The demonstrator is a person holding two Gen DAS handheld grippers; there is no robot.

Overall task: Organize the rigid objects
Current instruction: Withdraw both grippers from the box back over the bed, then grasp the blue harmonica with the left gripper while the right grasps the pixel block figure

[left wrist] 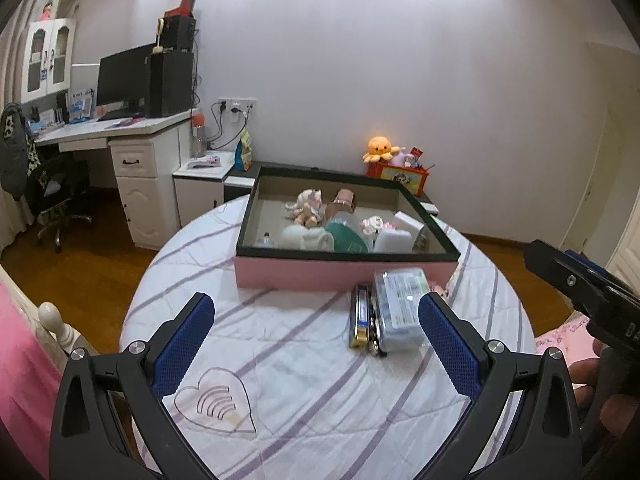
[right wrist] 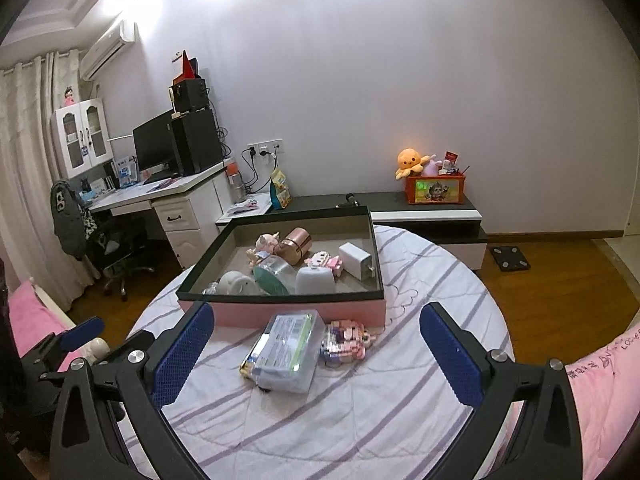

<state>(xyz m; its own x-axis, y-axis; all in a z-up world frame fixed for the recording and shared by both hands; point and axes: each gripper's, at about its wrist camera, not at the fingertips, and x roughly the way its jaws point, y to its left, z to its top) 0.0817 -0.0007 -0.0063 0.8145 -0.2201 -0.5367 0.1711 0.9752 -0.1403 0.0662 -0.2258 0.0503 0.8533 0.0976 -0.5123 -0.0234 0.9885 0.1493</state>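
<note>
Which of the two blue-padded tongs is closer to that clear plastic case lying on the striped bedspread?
Right, probably. The clear plastic case lies between the open fingers of the right tongs; the left tongs sit further back, the case ahead by their right finger.

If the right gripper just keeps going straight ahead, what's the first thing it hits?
Most likely the clear plastic case lying between the open right gripper and the pink box; depth is uncertain.

The right gripper hangs with its jaws spread wide over the striped bedspread. A clear plastic case lies between them, a pink block toy touching its right side, the pink box just beyond.
</note>
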